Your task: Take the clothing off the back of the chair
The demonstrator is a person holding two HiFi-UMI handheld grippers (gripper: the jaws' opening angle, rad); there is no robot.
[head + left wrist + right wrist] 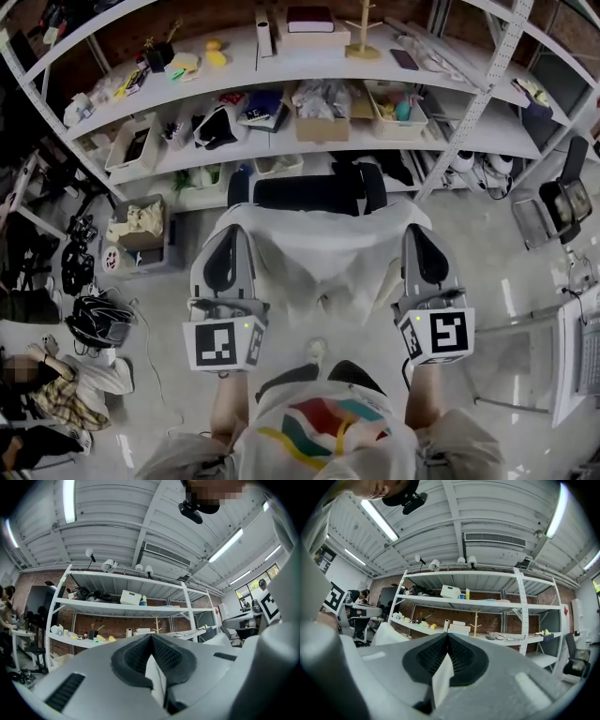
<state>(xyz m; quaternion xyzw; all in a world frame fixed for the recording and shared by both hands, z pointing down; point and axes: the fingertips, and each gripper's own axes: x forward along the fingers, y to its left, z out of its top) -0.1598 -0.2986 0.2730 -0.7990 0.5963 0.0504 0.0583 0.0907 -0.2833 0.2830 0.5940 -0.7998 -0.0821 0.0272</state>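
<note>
White clothing (314, 251) stretched between the left gripper (229, 231) and the right gripper (418, 231). Each gripper is clenched on an upper corner, with fabric pinched between its jaws. The garment hangs just nearside of the black chair (309, 192) back; contact with it cannot be told.

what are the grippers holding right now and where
Both hold the white cloth garment: the left gripper pinches its left edge, the right gripper its right edge.
</note>
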